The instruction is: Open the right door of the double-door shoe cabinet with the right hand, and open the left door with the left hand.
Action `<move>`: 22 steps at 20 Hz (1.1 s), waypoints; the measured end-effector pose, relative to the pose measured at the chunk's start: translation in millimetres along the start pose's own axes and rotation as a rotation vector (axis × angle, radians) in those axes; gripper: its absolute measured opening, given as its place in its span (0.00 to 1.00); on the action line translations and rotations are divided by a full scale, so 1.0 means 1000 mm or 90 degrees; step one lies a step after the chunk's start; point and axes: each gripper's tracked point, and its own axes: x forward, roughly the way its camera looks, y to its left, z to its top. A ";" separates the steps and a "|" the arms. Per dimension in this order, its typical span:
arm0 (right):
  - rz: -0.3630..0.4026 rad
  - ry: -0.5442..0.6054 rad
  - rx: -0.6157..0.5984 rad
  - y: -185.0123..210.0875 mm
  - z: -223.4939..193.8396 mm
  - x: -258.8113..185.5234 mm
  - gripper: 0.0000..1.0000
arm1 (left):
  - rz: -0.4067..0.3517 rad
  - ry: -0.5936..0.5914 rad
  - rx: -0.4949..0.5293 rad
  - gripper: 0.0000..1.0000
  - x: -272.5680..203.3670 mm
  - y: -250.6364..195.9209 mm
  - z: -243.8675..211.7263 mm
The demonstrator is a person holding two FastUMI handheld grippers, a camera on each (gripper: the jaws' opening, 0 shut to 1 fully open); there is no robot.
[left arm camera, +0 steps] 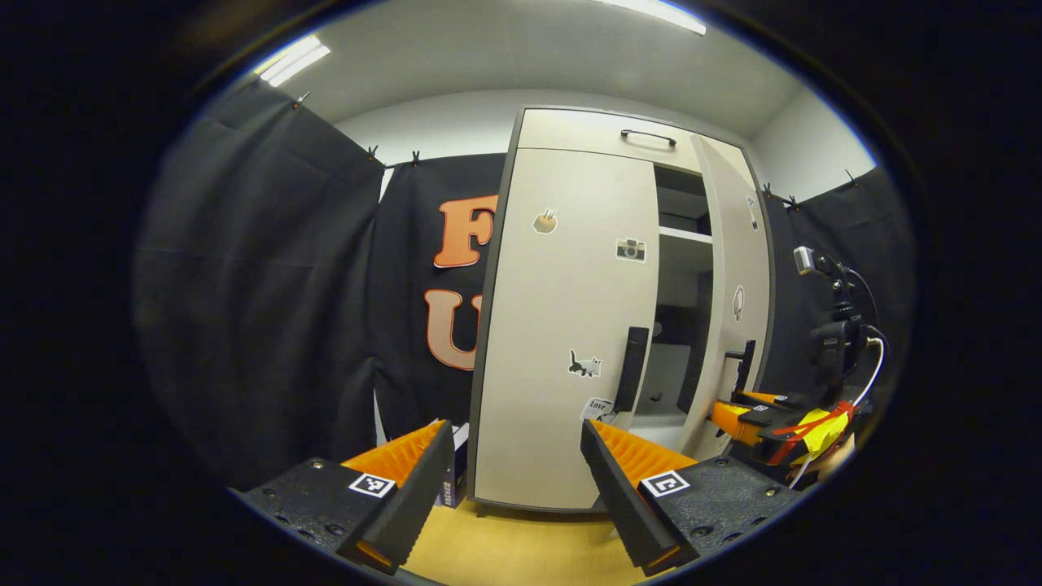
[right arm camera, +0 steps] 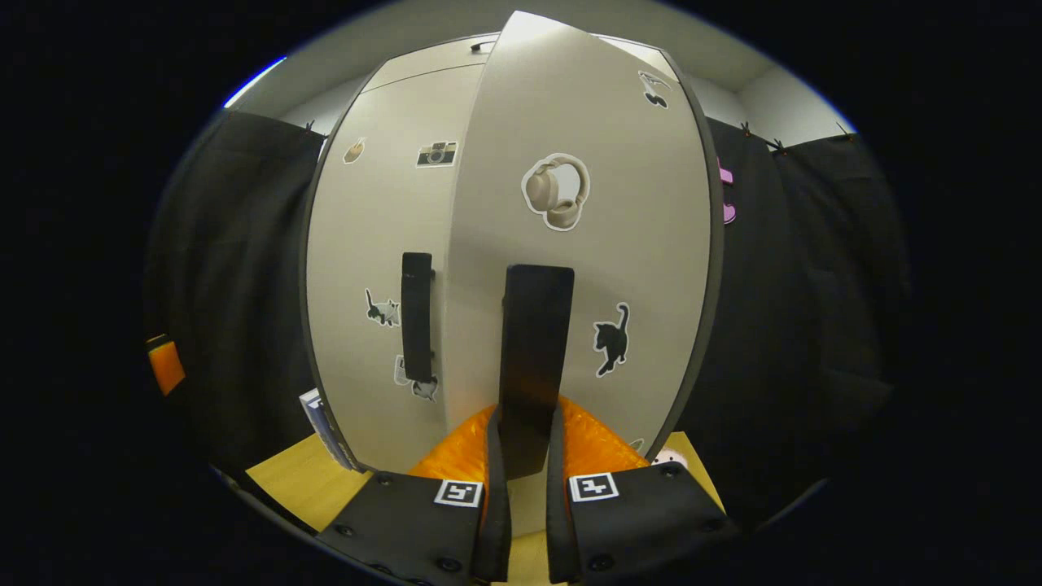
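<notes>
Beige double-door shoe cabinet (left arm camera: 562, 325) stands ahead of both tongs. Its right door (right arm camera: 586, 244) is swung partly out, and the right gripper (right arm camera: 525, 456) holds this door's long black vertical handle (right arm camera: 533, 358) between both fingers. The left gripper (left arm camera: 513, 488) is wide apart, short of the closed left door (left arm camera: 562, 358) and its black handle (left arm camera: 631, 368).

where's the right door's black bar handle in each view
Left gripper view: black bar handle of the open right door, right of centre, edge-on, above the other tongs.
Right gripper view: same handle, dead centre, pinched between the tongs.
Shared landmark: camera sticker on the closed left door.
</notes>
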 end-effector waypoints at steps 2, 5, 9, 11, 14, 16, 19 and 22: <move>0.003 -0.006 0.002 -0.006 -0.001 -0.008 0.25 | -0.003 -0.005 0.008 0.96 -0.007 -0.010 0.002; 0.003 -0.008 0.011 -0.015 -0.003 -0.017 0.25 | -0.017 0.002 0.004 0.94 -0.011 -0.028 0.001; -0.022 -0.016 0.036 -0.039 -0.003 -0.022 0.24 | -0.034 0.004 0.009 0.96 -0.005 -0.049 0.002; -0.022 -0.009 0.037 -0.038 -0.006 -0.033 0.12 | -0.050 0.008 0.007 0.94 -0.003 -0.064 0.002; -0.048 -0.009 0.021 -0.055 -0.007 -0.036 0.12 | -0.065 0.004 0.017 0.92 0.001 -0.081 0.006; -0.071 -0.010 0.032 -0.063 -0.007 -0.038 0.11 | -0.074 0.005 0.021 0.96 0.002 -0.091 0.007; -0.101 -0.006 0.020 -0.080 -0.009 -0.041 0.07 | -0.083 0.005 0.018 0.96 0.007 -0.102 0.011; -0.107 -0.005 0.027 -0.084 -0.009 -0.041 0.07 | -0.091 0.005 0.019 0.96 0.013 -0.113 0.013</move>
